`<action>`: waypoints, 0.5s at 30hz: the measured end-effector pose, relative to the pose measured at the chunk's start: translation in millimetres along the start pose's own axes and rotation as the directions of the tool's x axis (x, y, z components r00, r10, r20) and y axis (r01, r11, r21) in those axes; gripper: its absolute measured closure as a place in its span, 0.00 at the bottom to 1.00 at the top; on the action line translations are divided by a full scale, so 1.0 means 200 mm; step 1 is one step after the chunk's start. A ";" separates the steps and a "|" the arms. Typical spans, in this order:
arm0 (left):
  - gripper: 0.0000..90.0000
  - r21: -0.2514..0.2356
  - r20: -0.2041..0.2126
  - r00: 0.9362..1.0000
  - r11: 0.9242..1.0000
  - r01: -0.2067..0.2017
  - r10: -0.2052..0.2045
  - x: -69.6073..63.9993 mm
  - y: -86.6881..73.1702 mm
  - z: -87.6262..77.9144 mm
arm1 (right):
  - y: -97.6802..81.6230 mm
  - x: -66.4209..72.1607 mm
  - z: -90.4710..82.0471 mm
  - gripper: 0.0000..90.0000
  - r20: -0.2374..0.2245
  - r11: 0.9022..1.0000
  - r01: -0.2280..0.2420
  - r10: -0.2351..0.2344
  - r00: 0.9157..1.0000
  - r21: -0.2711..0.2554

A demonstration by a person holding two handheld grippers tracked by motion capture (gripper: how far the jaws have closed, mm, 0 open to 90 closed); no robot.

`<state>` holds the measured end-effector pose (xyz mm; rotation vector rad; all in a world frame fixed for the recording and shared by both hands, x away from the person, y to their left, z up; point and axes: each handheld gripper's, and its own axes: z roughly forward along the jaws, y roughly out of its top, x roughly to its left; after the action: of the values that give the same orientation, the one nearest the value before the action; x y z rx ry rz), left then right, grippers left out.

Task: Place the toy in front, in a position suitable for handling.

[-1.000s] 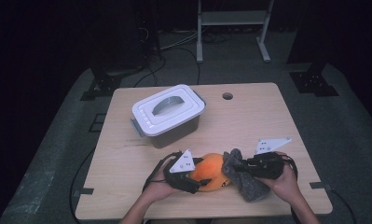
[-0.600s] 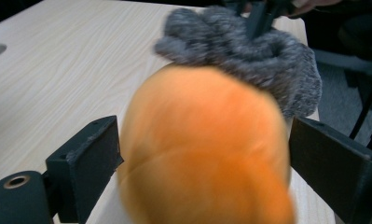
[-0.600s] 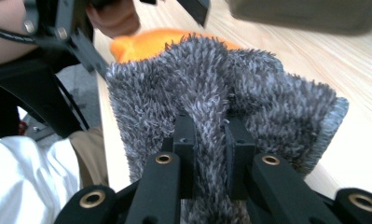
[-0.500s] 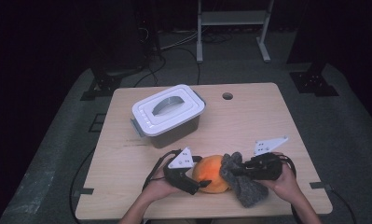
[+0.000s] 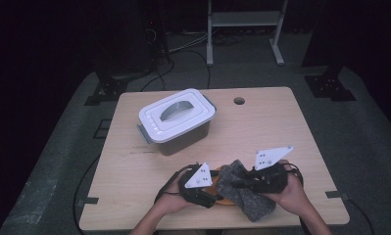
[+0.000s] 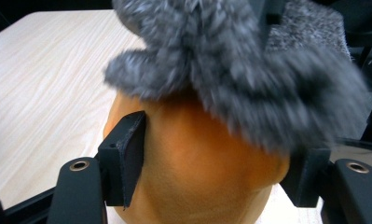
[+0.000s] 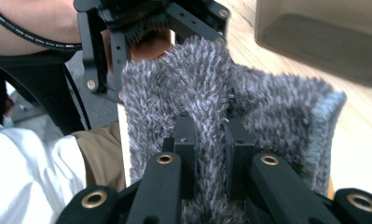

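A round orange object (image 6: 197,182) sits between the jaws of my left gripper (image 6: 218,154), near the table's front edge. Its left pad (image 6: 130,154) presses on the object's side, and the jaws have just been closing on it. My right gripper (image 7: 210,135) is shut on a fuzzy grey cloth (image 7: 267,107), which drapes over the top of the orange object (image 5: 218,200). In the high view the left gripper (image 5: 207,195) and right gripper (image 5: 242,183) face each other, with the cloth (image 5: 249,198) between them hiding most of the object.
A closed plastic box with a white handled lid (image 5: 176,120) stands at the table's back left. A small round hole (image 5: 239,101) pierces the tabletop near its far edge. Cables trail off the front edge. A metal stand (image 5: 244,29) rises beyond the table.
The right gripper has lifted a little and carried the cloth leftward over the orange object, which was plainly visible between the grippers before. The left hand has stayed put.
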<state>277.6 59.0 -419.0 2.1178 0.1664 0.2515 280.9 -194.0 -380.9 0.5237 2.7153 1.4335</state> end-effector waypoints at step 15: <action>0.11 0.066 0.011 0.993 0.991 0.114 -0.115 0.08 -0.03 -0.02 | -0.13 -0.09 0.00 0.87 0.028 0.995 -0.100 0.099 0.995 0.021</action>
<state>292.1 68.8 -420.5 2.1657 0.2895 0.1639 291.5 -213.6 -403.1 0.6837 2.7233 1.4081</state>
